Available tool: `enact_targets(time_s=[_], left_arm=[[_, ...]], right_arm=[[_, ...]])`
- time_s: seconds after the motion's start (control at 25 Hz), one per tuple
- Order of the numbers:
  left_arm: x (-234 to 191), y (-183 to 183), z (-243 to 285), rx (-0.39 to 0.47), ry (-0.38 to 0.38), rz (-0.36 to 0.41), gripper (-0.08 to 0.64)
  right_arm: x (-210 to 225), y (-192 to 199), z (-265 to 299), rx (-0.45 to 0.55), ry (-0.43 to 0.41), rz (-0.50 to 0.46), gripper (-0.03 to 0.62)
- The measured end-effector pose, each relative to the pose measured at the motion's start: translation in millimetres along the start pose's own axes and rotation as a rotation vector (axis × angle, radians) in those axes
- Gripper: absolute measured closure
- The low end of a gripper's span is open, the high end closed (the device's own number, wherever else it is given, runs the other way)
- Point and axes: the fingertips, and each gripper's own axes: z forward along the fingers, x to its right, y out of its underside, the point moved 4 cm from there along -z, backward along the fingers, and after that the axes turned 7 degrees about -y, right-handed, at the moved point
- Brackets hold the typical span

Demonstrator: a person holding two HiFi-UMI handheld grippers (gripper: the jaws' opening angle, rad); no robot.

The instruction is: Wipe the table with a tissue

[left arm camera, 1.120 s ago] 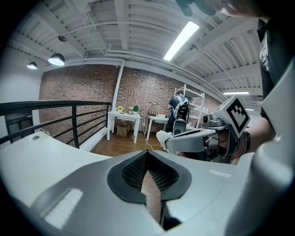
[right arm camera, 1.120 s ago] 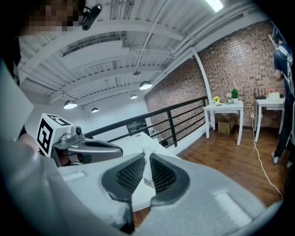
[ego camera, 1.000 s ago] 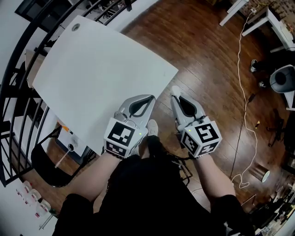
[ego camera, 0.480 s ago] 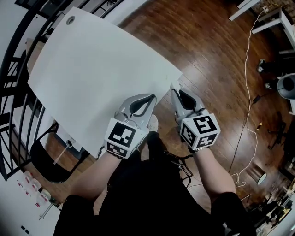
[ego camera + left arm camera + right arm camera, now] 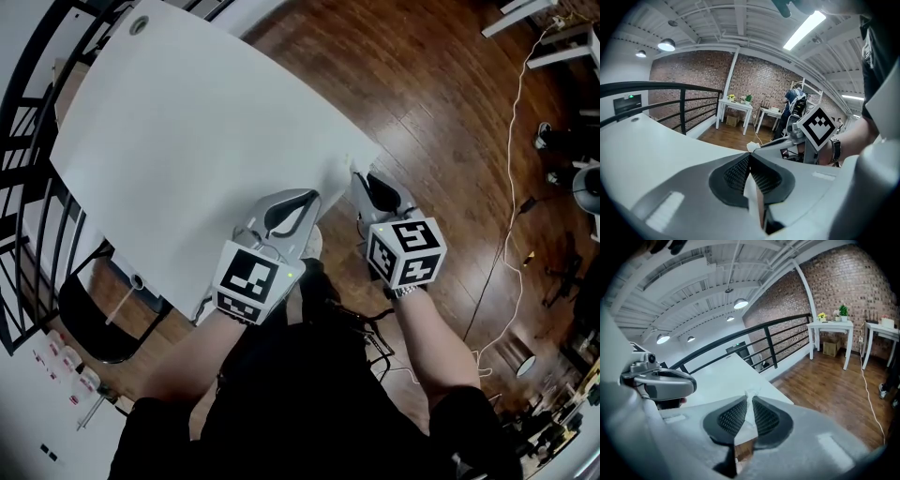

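White tissue [image 5: 751,393] pinched in right gripper [image 5: 750,399] at table [image 5: 187,122] corner.

Both grippers sit side by side mid-frame, forearms coming up from the bottom edge. Left gripper [image 5: 312,195] has its jaws closed together, and right gripper [image 5: 360,181] is pinching a scrap of tissue [image 5: 750,395] at its tips.

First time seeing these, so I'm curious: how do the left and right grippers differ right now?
The right gripper pinches a tissue; the left gripper is shut on nothing. The left reaches over the table's edge; the right sits beside its corner. Both carry marker cubes.
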Motion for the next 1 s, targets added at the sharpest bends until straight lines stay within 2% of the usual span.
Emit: enact_targets(time_s=[0.72, 1.0], left_arm=[[-10, 7, 14, -0.032, -0.014, -0.029, 0.545], [-14, 9, 14, -0.037, -0.019, -0.033, 0.545]], right_arm=[[27, 27, 41, -0.208, 0.034, 0.075, 0.572], [28, 26, 49, -0.246, 0.042, 0.069, 0.572]])
